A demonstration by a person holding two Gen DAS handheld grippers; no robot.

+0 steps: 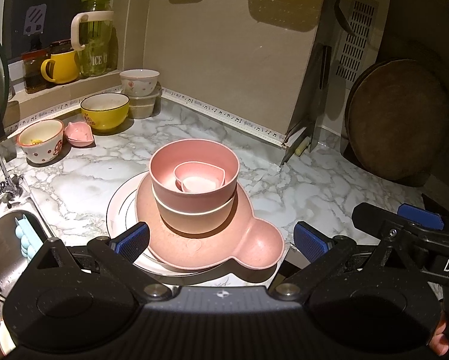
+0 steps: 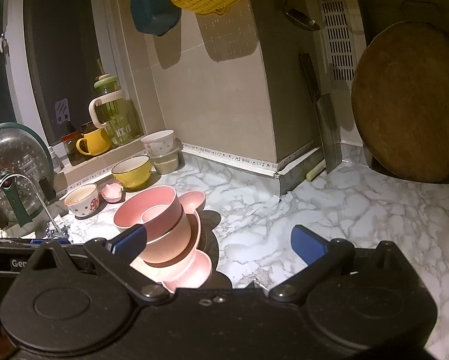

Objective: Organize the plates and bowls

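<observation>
Marble counter [image 1: 74, 180] with a nested pink stack at centre: small dishes [image 1: 200, 178] inside a pink bowl [image 1: 194, 177], on a paler bowl [image 1: 194, 217], on an eared pink plate [image 1: 224, 249], on a white plate [image 1: 119, 210]. Left gripper [image 1: 221, 240] spread wide and empty around the stack's near edge; right gripper [image 2: 218, 244] likewise released, just beside the stack. Likely risk: nudging or lifting the off-centre pile, tipping the bowls and sliding the dishes out.
</observation>
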